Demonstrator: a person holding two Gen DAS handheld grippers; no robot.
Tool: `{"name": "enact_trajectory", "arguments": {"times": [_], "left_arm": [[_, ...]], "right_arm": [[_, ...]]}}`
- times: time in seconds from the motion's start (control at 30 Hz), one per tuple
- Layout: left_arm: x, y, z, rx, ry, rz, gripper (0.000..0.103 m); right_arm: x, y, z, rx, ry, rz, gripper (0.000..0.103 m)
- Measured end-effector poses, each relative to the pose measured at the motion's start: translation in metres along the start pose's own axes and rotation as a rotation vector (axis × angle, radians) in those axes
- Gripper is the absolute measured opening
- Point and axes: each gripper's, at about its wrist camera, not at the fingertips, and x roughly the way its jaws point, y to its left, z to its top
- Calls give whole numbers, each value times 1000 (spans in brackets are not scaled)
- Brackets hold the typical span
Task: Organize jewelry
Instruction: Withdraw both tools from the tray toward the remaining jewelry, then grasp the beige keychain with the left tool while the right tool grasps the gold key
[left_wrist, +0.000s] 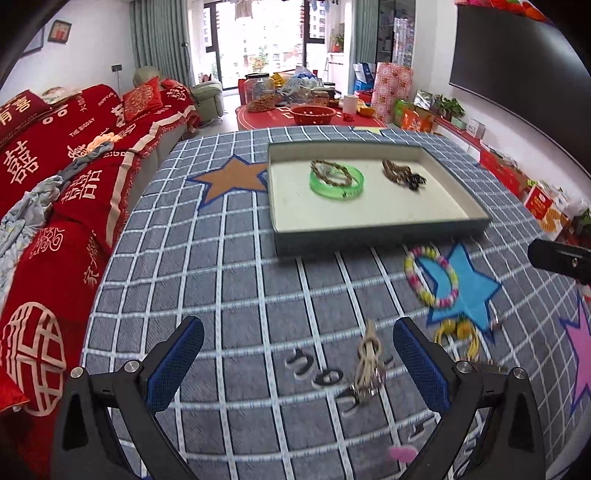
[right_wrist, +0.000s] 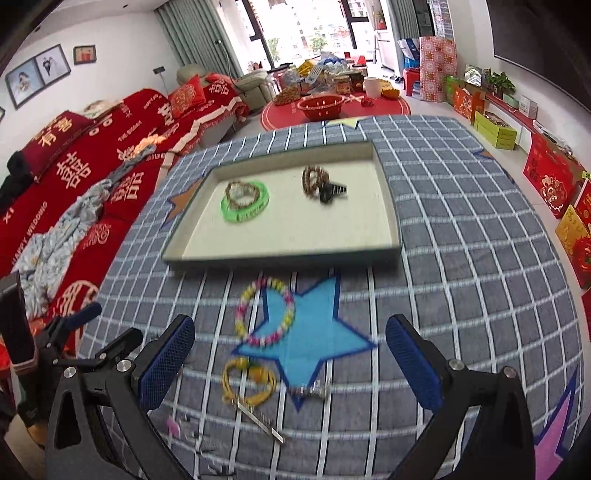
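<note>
Right gripper gapes wide above a bead bracelet on the cloth — tray beyond holds a green bangle.

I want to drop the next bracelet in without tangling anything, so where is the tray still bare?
The tray's whole near half is bare, along the front wall, plus its right side. Crowded: the green bangle with a brown bead bracelet lying on it at back left, and the brown bead strand touching a black piece at back centre.
</note>
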Motion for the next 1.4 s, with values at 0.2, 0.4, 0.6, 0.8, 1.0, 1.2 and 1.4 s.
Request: {"name": "enact_trajectory", "arguments": {"times": [0.2, 0.4, 0.6, 0.8, 1.0, 1.2, 1.4], "left_arm": [[-7, -21, -23, 80, -3, -5, 103], [-12, -25, -29, 93, -14, -8, 103], [-4, -26, -32, 89, 9, -7, 87], [3, -29, -33, 89, 33, -30, 70], [3, -34, -34, 100, 34, -42, 57], [1, -33, -36, 92, 37, -70, 23], [-9, -23, -36, 54, 29, -101, 22]], "right_arm": [[1, 4, -42, -38, 57, -12, 103], [6, 6, -67, -81, 95, -20, 103], [10, 13, -76, -150, 107, -36, 102], [23, 22, -79, -210, 126, -47, 82], [33, 35, -85, -276, 138, -72, 67], [30, 43, -88, -319, 129, -95, 33], [26, 44, -90, -303, 120, -79, 17]]}}
